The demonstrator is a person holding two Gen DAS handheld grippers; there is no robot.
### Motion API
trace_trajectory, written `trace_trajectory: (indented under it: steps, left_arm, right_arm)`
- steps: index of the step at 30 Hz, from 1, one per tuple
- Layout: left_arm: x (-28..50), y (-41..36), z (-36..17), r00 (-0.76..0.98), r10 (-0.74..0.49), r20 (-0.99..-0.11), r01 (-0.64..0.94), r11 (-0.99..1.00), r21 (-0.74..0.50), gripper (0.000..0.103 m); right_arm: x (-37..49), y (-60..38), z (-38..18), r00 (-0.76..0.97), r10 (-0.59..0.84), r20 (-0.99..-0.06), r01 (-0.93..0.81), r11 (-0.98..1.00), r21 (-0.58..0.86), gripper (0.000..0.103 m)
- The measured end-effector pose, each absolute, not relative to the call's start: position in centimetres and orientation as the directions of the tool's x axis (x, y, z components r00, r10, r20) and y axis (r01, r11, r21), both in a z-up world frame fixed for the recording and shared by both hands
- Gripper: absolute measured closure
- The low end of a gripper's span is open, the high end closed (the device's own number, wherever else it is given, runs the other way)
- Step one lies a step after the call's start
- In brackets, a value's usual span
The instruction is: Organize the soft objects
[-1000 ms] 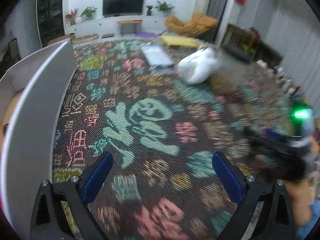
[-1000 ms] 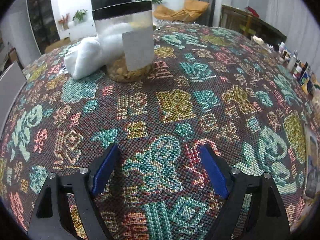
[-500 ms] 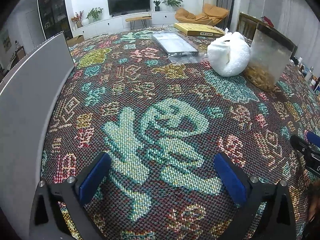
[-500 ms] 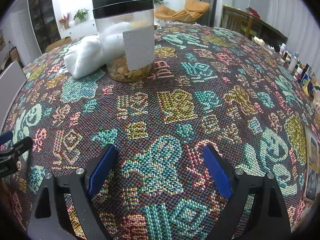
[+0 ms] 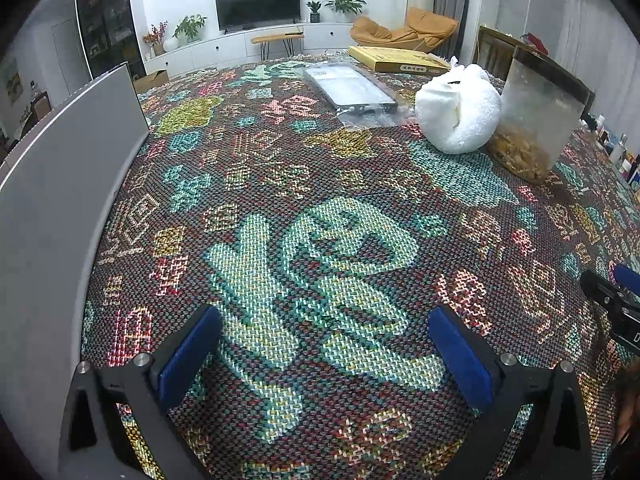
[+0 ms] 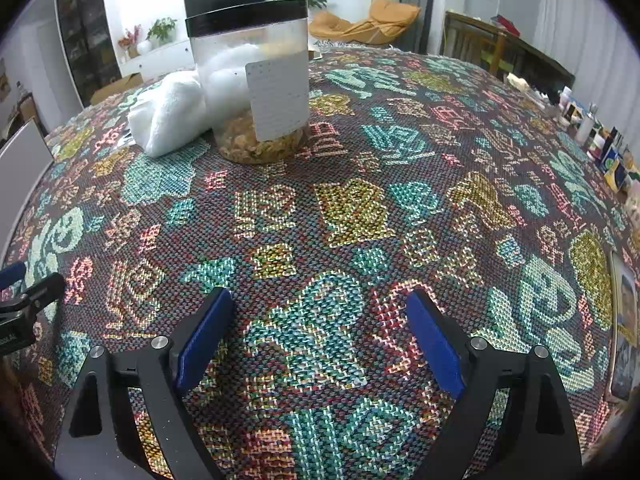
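Note:
A white soft bundle (image 5: 458, 110) lies on the patterned tablecloth at the far right, against a clear jar (image 5: 540, 120). In the right wrist view the bundle (image 6: 168, 112) sits left of the jar (image 6: 256, 80). My left gripper (image 5: 324, 340) is open and empty, low over the cloth, well short of the bundle. My right gripper (image 6: 320, 328) is open and empty, near the table's front. Each gripper's tip shows at the edge of the other's view, the right one (image 5: 612, 292) and the left one (image 6: 24, 296).
A white box wall (image 5: 60, 184) stands along the left, also in the right wrist view (image 6: 20, 156). A flat black package in plastic (image 5: 352, 88) and a yellow box (image 5: 396, 60) lie at the back. Small bottles and cartons (image 6: 600, 140) crowd the right edge.
The left gripper swung and settled low over the cloth, its view now steady with bundle and jar at the right. The right gripper barely moved. Both stayed open.

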State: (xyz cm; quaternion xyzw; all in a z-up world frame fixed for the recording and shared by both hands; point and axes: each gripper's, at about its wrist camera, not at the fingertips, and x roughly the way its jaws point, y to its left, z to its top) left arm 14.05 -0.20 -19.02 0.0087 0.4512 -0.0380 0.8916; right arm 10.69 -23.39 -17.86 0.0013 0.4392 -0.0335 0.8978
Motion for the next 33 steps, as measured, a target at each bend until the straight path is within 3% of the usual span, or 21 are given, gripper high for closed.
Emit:
trace_trajectory:
  steps: [13,15,20,24,28,33]
  left_arm:
    - [14.9,-0.2,-19.0,0.565,-0.060,-0.823,0.071,0.997,-0.024,0.000]
    - [16.4,0.2,-18.5,0.531,-0.080,-0.844,0.048,0.997,-0.064,0.000]
    - [23.8,2.5,-14.0,0.564,-0.195,-0.803,-0.061,0.959,-0.276,0.000]
    - [31.5,2.1,-12.7,0.532,-0.240,-0.812,-0.080,0.941,-0.330,0.000]
    - [37.6,0.6,-14.3,0.450,-0.241,-0.860,-0.097,0.944,-0.316,0.000]
    - [40.7,-3.1,-16.0,0.448,-0.184,-0.875,-0.005,0.978,-0.209,0.000]
  right_arm:
    - [10.7,-23.4,-17.9,0.612,-0.058,-0.789,0.061,0.998,-0.026,0.012]
    - [10.7,-23.4,-17.9,0.612,-0.058,-0.789,0.061,0.998,-0.026,0.012]
    - [10.7,-23.4,-17.8,0.612,-0.058,-0.789,0.061,0.998,-0.026,0.012]
    - [10.7,-23.4,-17.8,0.612,-0.058,-0.789,0.061,0.998,-0.026,0.012]
    - [10.7,-23.5,-17.9,0.613,-0.056,-0.788,0.061,0.998,-0.024,0.012]
    - [10.7,-23.5,-17.9,0.613,-0.056,-0.788,0.061,0.998,-0.023,0.012]
